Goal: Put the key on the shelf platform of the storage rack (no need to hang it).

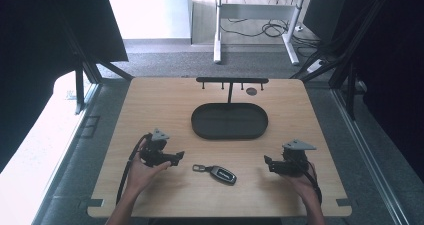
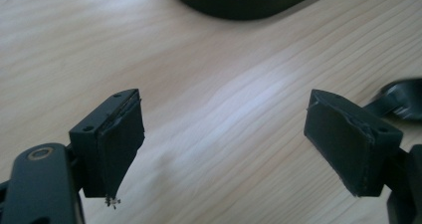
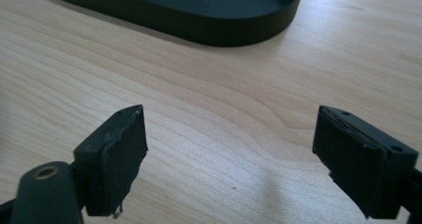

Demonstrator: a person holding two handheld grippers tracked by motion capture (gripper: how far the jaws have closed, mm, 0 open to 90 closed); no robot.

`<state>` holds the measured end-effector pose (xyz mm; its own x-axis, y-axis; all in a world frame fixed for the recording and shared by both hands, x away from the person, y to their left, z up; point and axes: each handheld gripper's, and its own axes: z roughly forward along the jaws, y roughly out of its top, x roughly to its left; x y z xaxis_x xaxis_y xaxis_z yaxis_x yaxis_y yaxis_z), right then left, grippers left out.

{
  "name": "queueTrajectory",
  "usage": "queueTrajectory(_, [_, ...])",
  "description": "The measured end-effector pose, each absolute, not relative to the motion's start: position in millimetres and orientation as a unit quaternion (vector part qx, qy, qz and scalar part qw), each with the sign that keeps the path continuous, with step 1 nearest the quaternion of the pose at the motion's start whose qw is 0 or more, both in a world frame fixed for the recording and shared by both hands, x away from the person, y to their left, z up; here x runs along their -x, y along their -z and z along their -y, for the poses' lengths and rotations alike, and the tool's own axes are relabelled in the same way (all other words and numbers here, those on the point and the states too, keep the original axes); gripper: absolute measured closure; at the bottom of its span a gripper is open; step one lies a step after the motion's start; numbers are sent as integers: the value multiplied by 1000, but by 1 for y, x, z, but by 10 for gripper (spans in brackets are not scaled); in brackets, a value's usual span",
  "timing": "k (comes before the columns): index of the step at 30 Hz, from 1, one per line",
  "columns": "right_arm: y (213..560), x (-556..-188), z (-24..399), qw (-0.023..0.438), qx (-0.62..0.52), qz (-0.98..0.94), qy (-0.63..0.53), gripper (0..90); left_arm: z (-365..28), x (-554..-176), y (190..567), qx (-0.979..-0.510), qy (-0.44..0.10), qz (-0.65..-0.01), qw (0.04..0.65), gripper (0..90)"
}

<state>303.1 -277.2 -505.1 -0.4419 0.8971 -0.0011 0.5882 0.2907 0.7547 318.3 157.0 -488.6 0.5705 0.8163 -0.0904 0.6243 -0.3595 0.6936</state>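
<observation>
Key fob (image 1: 223, 174) flat on bench (image 1: 150, 105), between left gripper (image 1: 176, 157) and right gripper (image 1: 267, 162); fingers apart on both, holding nothing.

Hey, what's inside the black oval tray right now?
The black oval tray looks empty: its dark floor shows bare in the high view. The strip just behind its near rim is hidden. The car key fob lies on the table in front.
</observation>
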Motion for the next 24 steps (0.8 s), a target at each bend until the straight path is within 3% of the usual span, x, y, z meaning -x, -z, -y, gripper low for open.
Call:
queueTrajectory(5, [501, -297, 286, 207, -478, -770, -369, 173, -159, -316, 492, -811, -162, -439, 352, 197])
queueTrajectory(6, [502, -294, 291, 207, -482, -769, -364, 178, -160, -314, 493, -806, -162, -443, 357, 251])
queueTrajectory(12, [499, -285, 297, 204, -481, -767, -372, 226, -163, -299, 497, -812, -174, -435, 348, 250])
queueTrajectory(18, [496, -281, 292, 191, -472, -772, -379, 250, -161, -293, 501, -825, -162, -429, 331, 263])
queueTrajectory(24, [493, -290, 290, 188, -458, -777, -389, 261, -167, -284, 499, -821, -139, -426, 354, 294])
